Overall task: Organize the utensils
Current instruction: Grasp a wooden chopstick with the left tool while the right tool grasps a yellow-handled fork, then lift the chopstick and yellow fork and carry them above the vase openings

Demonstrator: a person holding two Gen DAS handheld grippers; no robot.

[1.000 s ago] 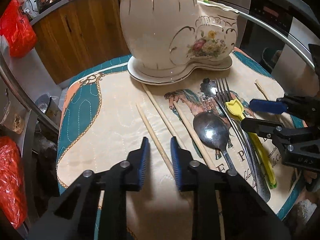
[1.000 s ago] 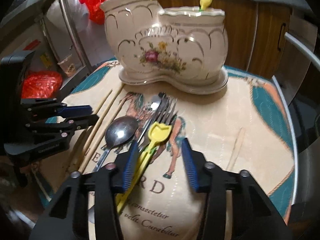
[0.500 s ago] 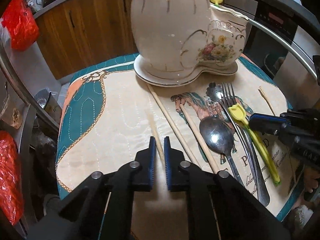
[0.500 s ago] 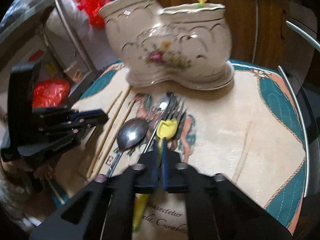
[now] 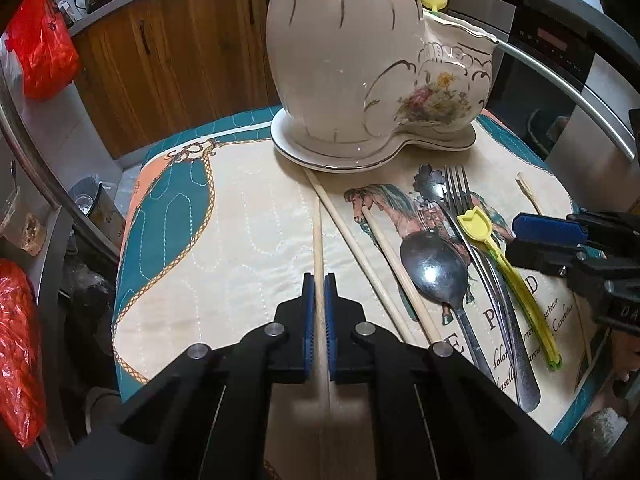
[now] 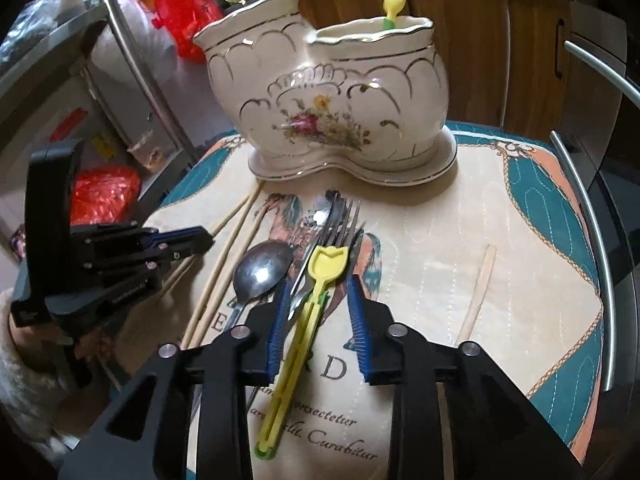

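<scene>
**Left claw pinched on chopstick, right claw parting over yellow tulip utensil**

Left gripper (image 5: 319, 304): blue pads closed tight on one wooden chopstick (image 5: 318, 240), which runs straight out ahead toward the ceramic holder (image 5: 360, 80). Right gripper (image 6: 318, 320): jaws opening, the yellow tulip-headed utensil (image 6: 304, 332) lies between the pads, left pad close to it, right pad clear of it; not gripped.

Landmark = ceramic holder, cream with gold trim and flower print, two compartments, standing at the far side of the quilted mat (image 5: 224, 248). A second yellow tulip utensil (image 6: 393, 4) stands in the lower compartment. In front of the holder, on the mat: two more chopsticks (image 5: 360, 248) just right of the held one, then the metal spoon (image 5: 436, 272), the fork (image 5: 460, 200) and a flower-ended metal handle (image 5: 429, 178), bunched and overlapping. A lone chopstick (image 6: 478, 292) lies in front of the holder, well apart to the right of the bunch. Fuzzy sleeve (image 6: 24, 380) behind the left gripper in the right wrist view.
</scene>
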